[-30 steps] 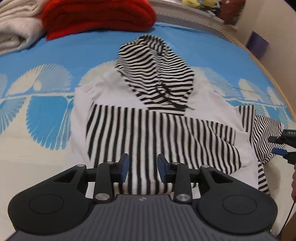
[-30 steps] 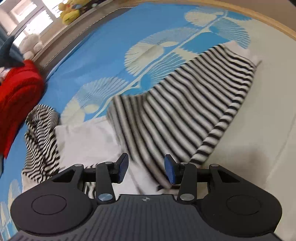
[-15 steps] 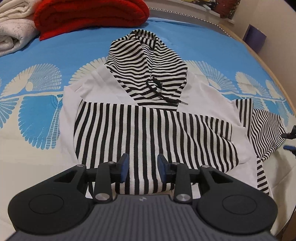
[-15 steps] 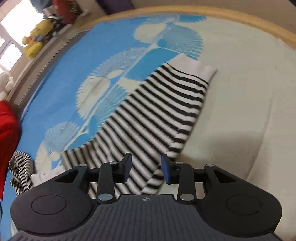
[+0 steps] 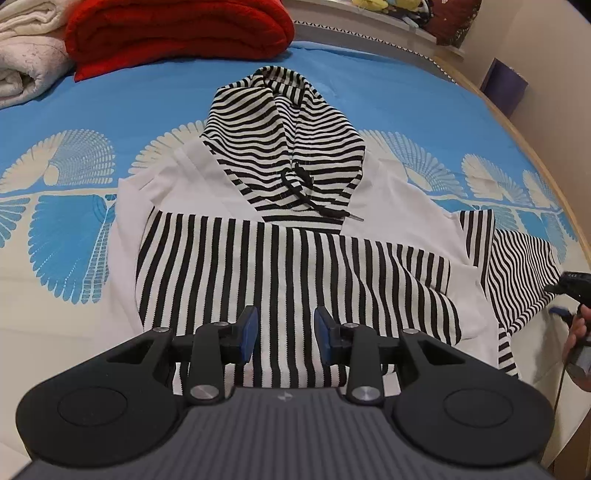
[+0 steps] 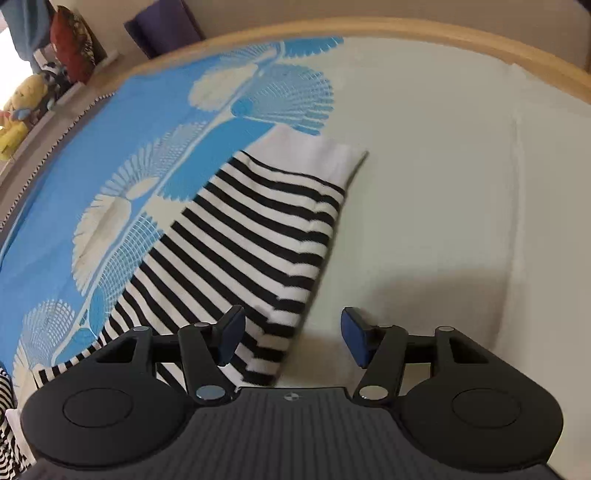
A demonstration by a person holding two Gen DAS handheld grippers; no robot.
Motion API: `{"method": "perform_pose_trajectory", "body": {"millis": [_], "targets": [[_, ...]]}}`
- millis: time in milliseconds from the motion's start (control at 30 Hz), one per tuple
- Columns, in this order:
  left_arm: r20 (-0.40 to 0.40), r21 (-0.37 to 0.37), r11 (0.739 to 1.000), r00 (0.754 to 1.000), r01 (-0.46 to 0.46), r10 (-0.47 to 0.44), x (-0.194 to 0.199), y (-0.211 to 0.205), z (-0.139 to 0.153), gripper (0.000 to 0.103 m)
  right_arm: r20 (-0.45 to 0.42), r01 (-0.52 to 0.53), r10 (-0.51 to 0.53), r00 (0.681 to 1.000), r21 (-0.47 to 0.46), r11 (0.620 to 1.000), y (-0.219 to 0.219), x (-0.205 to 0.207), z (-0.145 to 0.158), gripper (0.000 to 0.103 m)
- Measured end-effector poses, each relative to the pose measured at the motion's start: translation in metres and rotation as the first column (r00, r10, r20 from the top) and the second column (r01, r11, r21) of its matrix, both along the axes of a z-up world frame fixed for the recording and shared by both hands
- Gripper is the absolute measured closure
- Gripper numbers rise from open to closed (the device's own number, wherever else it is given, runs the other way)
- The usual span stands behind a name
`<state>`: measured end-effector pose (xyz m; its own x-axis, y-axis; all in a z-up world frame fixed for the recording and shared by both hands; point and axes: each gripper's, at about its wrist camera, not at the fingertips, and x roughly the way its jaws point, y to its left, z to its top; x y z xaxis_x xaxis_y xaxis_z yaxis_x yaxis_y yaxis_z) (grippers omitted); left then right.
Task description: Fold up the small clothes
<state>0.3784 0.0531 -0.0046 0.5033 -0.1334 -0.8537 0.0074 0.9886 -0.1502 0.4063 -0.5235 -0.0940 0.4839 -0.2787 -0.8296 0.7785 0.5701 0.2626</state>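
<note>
Since a second earlier, the right gripper (image 6: 291, 338) had travelled out along the hoodie (image 5: 295, 236) to its unfolded sleeve (image 6: 258, 240) near the cuff, jaws closing with nothing yet pinched, probably to fold it in. The left gripper (image 5: 284, 334) hovered over the hoodie's hem, fingers apart and empty.

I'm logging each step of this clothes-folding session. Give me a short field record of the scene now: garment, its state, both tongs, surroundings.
garment: black-and-white striped hoodie, spread on the bed
folded so far: one sleeve laid across the body
remaining: other sleeve stretched out sideways, white cuff at its end
left tongs: open, above the hem, holding nothing
right tongs: closing, over the outstretched sleeve's edge, not gripping it
surroundings: red blanket, cream blanket
</note>
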Motion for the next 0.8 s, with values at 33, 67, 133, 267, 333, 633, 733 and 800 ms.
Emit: {"method": "perform_pose_trajectory", "body": {"millis": [33,67,133,267,333,633,733,800], "targets": [[-0.001,-0.001,1.000,1.000,-0.001,0.001,-0.001,0.002,0.000,0.066,0.013,0.004,-0.004,1.000,0.006,1.000,0.000,0.000,-0.001,0.083],[-0.001,-0.003,1.000,1.000,-0.001,0.001,-0.001,0.004,0.001,0.066,0.029,0.014,-0.015,0.999,0.026,1.000,-0.001,0.000,-0.002,0.099],[0.006,-0.007,1.000,1.000,-0.009,0.009,-0.003,0.009,0.003,0.066,0.049,0.048,-0.050,0.998,0.025,0.999,0.000,-0.002,0.001,0.100],[0.018,-0.017,0.999,0.999,-0.034,0.034,-0.005,0.022,0.009,0.066,0.097,0.053,-0.047,0.994,-0.060,0.997,0.020,0.003,0.030,0.101],[0.020,-0.021,0.998,0.998,-0.051,0.052,-0.005,0.028,0.010,0.066,0.144,-0.009,0.030,0.989,-0.147,0.989,0.047,0.011,0.054,0.101],[0.027,-0.043,0.991,0.992,-0.123,0.125,-0.006,0.055,0.017,0.066,0.231,-0.716,0.803,0.549,-0.367,0.594,0.281,0.015,0.125,0.102],[0.023,-0.055,0.987,0.988,-0.149,0.151,-0.006,0.066,0.019,0.066,0.149,-0.923,0.953,0.264,-0.247,0.294,0.345,0.000,0.102,0.100],[0.022,-0.069,0.984,0.986,-0.164,0.166,-0.006,0.072,0.021,0.066,0.055,-0.985,0.994,0.089,-0.146,0.097,0.374,-0.012,0.081,0.091]]}}
